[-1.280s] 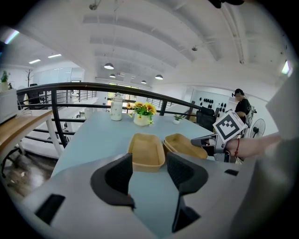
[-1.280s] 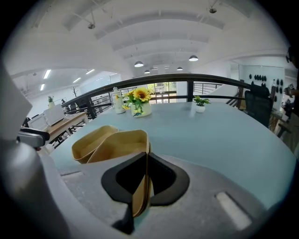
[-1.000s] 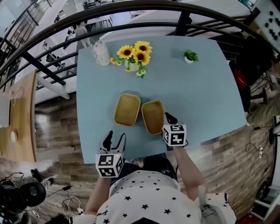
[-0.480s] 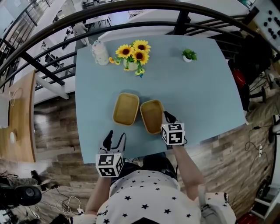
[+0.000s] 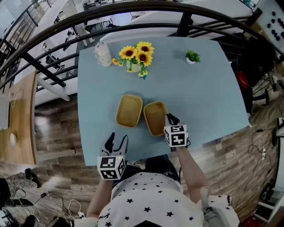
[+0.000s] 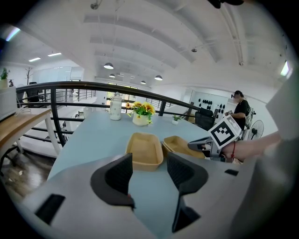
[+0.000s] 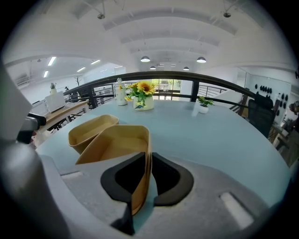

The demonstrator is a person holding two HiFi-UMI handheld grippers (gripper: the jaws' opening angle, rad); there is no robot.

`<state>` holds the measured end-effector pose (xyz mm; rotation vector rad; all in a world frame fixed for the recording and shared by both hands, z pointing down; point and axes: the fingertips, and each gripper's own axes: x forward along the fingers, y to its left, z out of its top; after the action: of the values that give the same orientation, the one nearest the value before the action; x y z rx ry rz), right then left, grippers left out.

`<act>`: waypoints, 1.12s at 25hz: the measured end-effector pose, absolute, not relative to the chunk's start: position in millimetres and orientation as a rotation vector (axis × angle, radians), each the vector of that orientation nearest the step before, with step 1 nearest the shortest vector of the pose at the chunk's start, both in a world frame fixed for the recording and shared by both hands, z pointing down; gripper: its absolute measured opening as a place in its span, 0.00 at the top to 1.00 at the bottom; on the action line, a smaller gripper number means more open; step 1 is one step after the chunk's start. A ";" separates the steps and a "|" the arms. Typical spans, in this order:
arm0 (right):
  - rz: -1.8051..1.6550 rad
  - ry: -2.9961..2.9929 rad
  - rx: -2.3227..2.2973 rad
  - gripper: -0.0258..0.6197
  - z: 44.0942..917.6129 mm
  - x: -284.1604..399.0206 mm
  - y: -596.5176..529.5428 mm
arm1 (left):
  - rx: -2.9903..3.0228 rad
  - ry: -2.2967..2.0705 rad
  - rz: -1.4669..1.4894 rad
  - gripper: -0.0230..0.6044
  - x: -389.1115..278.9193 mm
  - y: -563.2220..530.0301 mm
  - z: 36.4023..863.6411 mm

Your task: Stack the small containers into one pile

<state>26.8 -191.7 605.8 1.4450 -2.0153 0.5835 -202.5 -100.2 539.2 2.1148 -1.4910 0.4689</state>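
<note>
Two small tan containers lie side by side on the blue table (image 5: pixel 199 97). The left container (image 5: pixel 128 110) (image 6: pixel 144 149) (image 7: pixel 91 130) stands free. My right gripper (image 5: pixel 171 119) (image 7: pixel 148 175) has the near right wall of the right container (image 5: pixel 155 118) (image 7: pixel 117 144) between its pads, which still touch it as the jaws are opening. That container looks tilted, leaning against its neighbour. My left gripper (image 5: pixel 116 141) (image 6: pixel 149 170) hovers open and empty at the table's near edge, short of the left container.
A vase of sunflowers (image 5: pixel 135 55), a white jar (image 5: pixel 103 54) and a small potted plant (image 5: pixel 192 56) stand along the table's far side. A dark railing (image 5: pixel 133 11) runs behind the table. The near edge lies just under both grippers.
</note>
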 end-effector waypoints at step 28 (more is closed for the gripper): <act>0.622 -1.948 1.607 0.92 582.2 19.7 -174.9 | 2.162 -1.473 0.449 0.60 -232.0 -84.2 532.3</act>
<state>19.7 -174.9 582.2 1.6067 -1.9478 0.6218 -232.0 -84.2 532.3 2.1615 -1.4729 0.4487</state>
